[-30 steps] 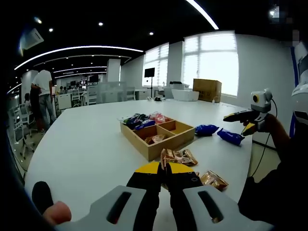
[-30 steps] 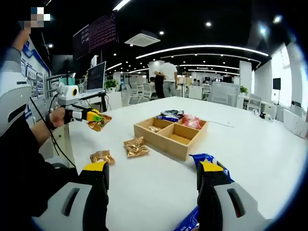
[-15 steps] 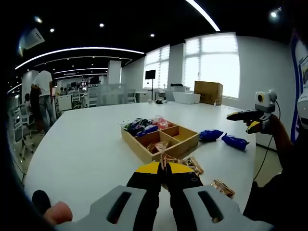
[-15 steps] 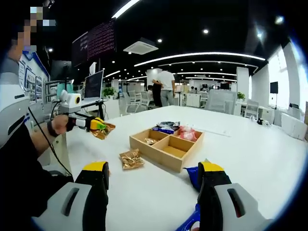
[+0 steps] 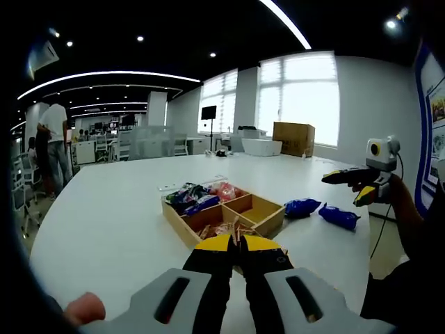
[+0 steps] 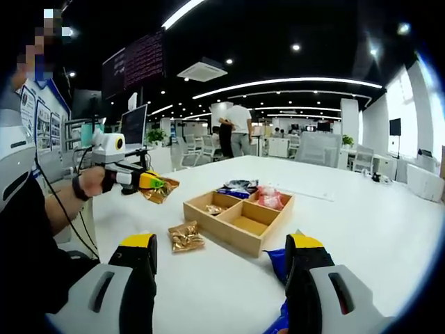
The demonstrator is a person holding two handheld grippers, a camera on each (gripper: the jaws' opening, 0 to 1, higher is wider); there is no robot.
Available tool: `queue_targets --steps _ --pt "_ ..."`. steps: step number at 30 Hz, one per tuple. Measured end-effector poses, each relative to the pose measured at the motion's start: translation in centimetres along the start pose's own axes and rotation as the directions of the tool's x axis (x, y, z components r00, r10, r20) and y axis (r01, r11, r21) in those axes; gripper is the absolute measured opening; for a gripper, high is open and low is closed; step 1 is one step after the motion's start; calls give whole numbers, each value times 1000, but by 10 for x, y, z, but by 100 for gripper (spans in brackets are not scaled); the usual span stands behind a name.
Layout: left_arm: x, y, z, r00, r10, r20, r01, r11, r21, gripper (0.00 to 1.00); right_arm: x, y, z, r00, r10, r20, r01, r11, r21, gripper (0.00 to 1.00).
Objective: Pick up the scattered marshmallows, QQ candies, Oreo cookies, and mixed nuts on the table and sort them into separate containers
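Left gripper view, near to far. The left gripper point(image 5: 236, 242) rises from the bottom edge with its yellow-tipped jaws pressed together on a gold packet point(image 5: 237, 230), whose crinkled top shows just above the tips. Beyond it on the white table point(image 5: 104, 209) sits the wooden tray point(image 5: 224, 216), divided into 4 compartments — dark blue-and-green packets point(image 5: 189, 197) in the far-left one, pink packets point(image 5: 224, 190) in the far one, gold packets in the near one, and 1 bare compartment on the right. To the right of the tray lie 2 blue packets point(image 5: 302, 206), apart from it and near the table edge. Above them the right gripper point(image 5: 348, 186) hangs in a hand, well clear of the table. Far off stand a cardboard box point(image 5: 292, 138) and bright windows.

Right gripper view, near to far. The right gripper point(image 6: 222, 250) stands wide, nothing between its jaws; a blue packet point(image 6: 277, 259) lies just beside the right jaw. 1 gold packet point(image 6: 182, 236) rests on the table near the tray's left corner point(image 6: 240, 211). At left, the left gripper carries its gold packet point(image 6: 158, 188) in the air — above the table edge, left of the tray. A person point(image 6: 240, 125) stands in the far office.
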State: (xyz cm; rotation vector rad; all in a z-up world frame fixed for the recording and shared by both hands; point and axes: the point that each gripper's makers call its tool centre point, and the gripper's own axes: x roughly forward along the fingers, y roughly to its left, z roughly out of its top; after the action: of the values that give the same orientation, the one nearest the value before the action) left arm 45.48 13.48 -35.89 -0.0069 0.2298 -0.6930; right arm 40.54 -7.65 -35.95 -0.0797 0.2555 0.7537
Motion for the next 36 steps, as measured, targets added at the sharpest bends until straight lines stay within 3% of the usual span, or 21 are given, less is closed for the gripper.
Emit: queue_targets --steps 27,36 --pt "84 27 24 999 -23 30 25 998 -62 10 25 0 19 997 69 21 -68 997 -22 71" --pt "115 38 1 1000 -16 -9 15 993 -114 10 23 10 7 997 81 8 -81 997 -13 71"
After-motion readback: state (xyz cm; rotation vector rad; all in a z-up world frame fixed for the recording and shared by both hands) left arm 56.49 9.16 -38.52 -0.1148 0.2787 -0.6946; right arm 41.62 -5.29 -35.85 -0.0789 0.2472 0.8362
